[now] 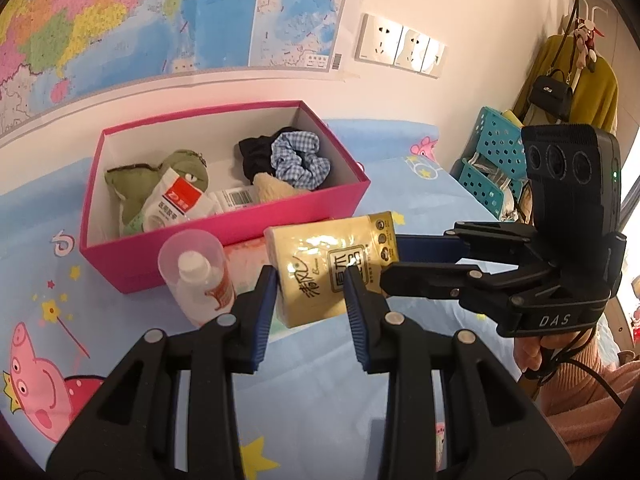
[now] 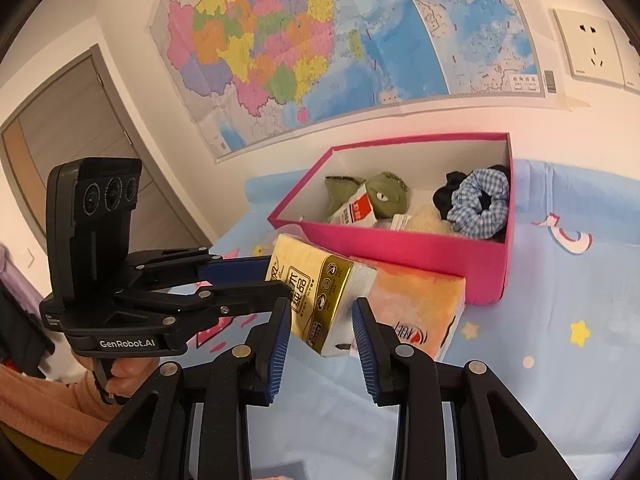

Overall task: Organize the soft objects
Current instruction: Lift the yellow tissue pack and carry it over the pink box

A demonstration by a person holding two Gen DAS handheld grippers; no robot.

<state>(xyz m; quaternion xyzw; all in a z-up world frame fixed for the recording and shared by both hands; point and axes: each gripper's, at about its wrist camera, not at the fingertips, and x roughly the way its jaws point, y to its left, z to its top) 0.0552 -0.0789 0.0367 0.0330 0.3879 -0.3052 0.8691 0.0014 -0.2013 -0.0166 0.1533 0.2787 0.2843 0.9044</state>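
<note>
Both grippers pinch the yellow tissue pack point(image 1: 334, 268): left gripper point(image 1: 310, 296) fingers at its near end, right gripper point(image 2: 322, 330) fingers partly hiding its far end above the bed point(image 1: 400, 360).

Tissue pack point(image 1: 334, 268) between fingers: shiny yellow-gold plastic wrap, crinkly, white paper at open end. Fingers point(image 1: 262, 312): matt black plastic, blue ribbed rubbery pads, small shiny metal pins. Box point(image 1: 256, 228) beyond fingertips: pink cardboard, dull white inside. Scrunchie point(image 1: 298, 162) in box: soft checked cloth. Bottle point(image 1: 200, 280) left of fingers: smooth see-through plastic. Sheet point(image 1: 320, 392) under fingers: soft printed cloth.
</note>
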